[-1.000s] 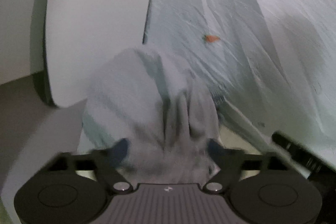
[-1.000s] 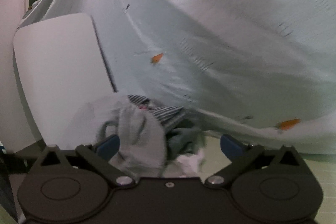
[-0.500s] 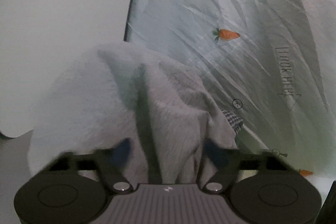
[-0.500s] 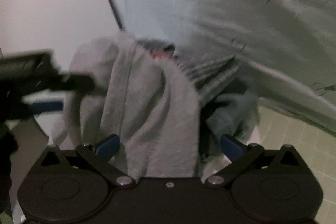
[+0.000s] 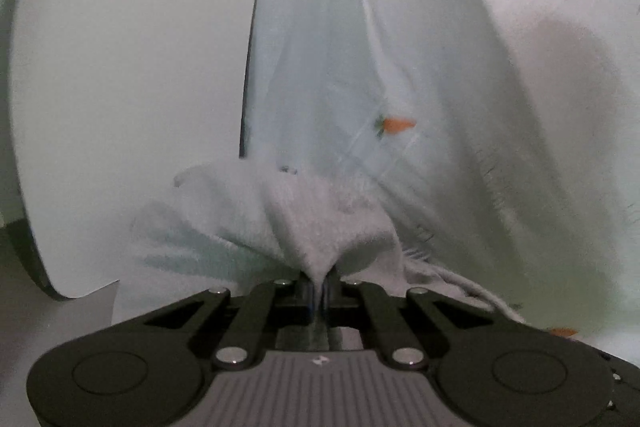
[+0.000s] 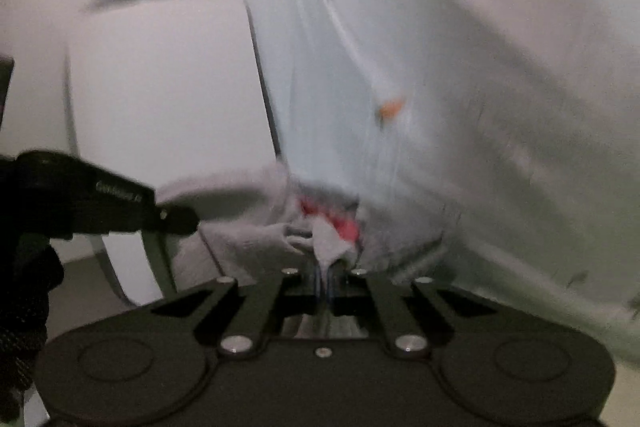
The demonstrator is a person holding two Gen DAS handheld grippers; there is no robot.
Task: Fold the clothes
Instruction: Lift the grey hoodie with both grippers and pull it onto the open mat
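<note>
Left gripper (image 5: 320, 291): black two-finger gripper, jaws closed tight on a pinched fold of the pale grey, fuzzy-textured garment (image 5: 320, 223); the cloth runs down between the fingers and shows again in the slot behind them.
Right gripper (image 6: 328, 279): black two-finger gripper, jaws closed tight on a bunched edge of the same pale grey garment (image 6: 240, 227); a strip of cloth passes between the fingers.
Garment, left wrist view: fans up and outward from the pinch point into a soft mound, spreading leftward across the foot of the white rounded panel (image 5: 132, 99).
Garment, right wrist view: stretches leftward from the pinch; a red-pink patch (image 6: 344, 225) shows in the folds just above the gripper. What the patch belongs to cannot be told; the frame is blurred.
Other gripper seen from the right wrist: the left gripper's black body (image 6: 100, 199) enters from the left edge, its tip against the grey cloth. A dark gloved hand (image 6: 24, 291) sits below it.
Backdrop: pale blue-white sheet with small orange carrot prints (image 5: 400, 67), creased, hanging behind and right of the garment; one carrot (image 5: 394, 124) lies above the mound.
White panel: smooth, rounded corners, left of the sheet, with a dark gap along its right edge.
Image quality: right wrist view motion-blurred.
</note>
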